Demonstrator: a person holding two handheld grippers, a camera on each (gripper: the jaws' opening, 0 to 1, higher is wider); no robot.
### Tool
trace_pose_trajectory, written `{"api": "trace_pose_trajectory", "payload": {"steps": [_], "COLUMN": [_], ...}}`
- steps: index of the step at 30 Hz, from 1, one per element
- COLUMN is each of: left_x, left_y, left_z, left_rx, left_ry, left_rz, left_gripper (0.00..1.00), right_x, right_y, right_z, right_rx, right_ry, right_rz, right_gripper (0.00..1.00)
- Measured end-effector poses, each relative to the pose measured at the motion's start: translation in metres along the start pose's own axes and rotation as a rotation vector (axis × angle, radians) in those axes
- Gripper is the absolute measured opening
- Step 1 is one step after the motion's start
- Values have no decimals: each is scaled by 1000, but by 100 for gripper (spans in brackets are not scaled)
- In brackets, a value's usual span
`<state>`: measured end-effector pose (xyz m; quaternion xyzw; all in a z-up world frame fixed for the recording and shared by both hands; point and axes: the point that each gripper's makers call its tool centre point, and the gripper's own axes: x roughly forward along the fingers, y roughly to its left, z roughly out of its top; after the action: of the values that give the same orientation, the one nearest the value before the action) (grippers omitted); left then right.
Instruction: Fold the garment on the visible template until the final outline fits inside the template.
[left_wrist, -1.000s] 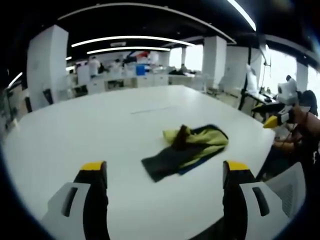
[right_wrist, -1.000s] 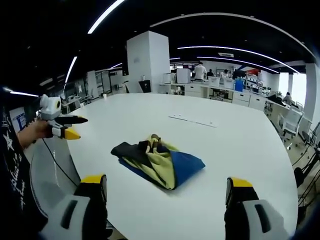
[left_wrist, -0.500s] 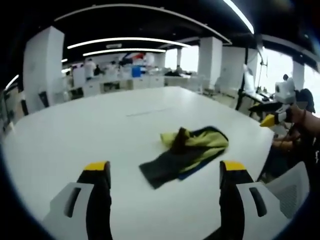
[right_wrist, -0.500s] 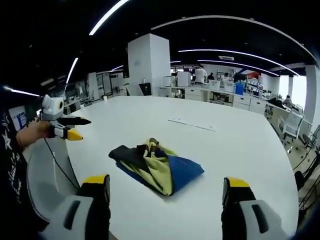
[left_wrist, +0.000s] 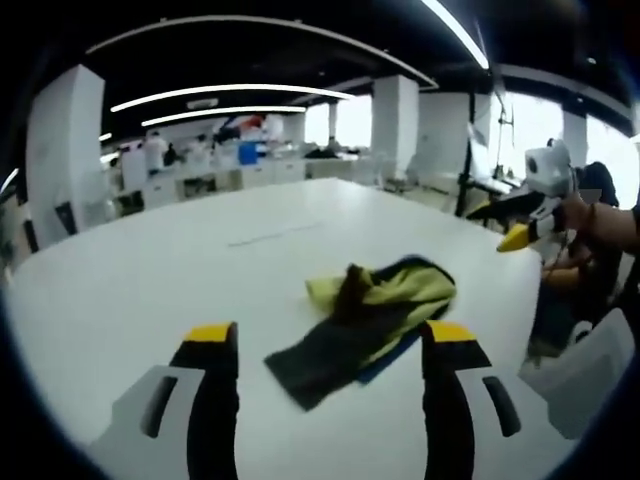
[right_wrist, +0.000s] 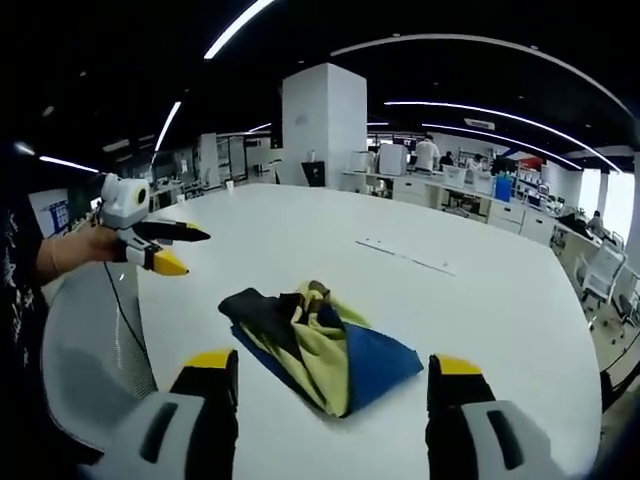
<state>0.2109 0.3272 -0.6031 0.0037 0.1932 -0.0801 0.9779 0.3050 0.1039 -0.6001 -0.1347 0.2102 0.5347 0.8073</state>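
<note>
a crumpled yellow, blue and black garment (left_wrist: 370, 315) (right_wrist: 315, 342) lies on the large white table (left_wrist: 150, 290) (right_wrist: 480, 300), near its edge. the left gripper (left_wrist: 327, 340) (right_wrist: 170, 247) and right gripper (right_wrist: 330, 372) (left_wrist: 520, 225) both hover above the table with jaws spread wide, holding nothing.

No lettering, label or number is legible in either view. The person's dark sleeve (right_wrist: 12, 300) bears pale print, too blurred to read.
</note>
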Motion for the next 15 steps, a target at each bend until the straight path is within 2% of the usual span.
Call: {"api": "trace_pose_trajectory", "payload": {"steps": [10, 15], "left_x": [34, 49], "left_y": [-7, -5], "left_z": [-13, -22], "left_rx": [22, 33], "left_ry": [65, 99], "left_rz": [-75, -87], "left_gripper": [62, 60], "right_x": [29, 42], "right_y": [-2, -8], "right_z": [-2, -5], "right_rx": [-5, 12], "right_ry": [28, 59], "right_rz": [47, 56], "right_gripper": [67, 57]}}
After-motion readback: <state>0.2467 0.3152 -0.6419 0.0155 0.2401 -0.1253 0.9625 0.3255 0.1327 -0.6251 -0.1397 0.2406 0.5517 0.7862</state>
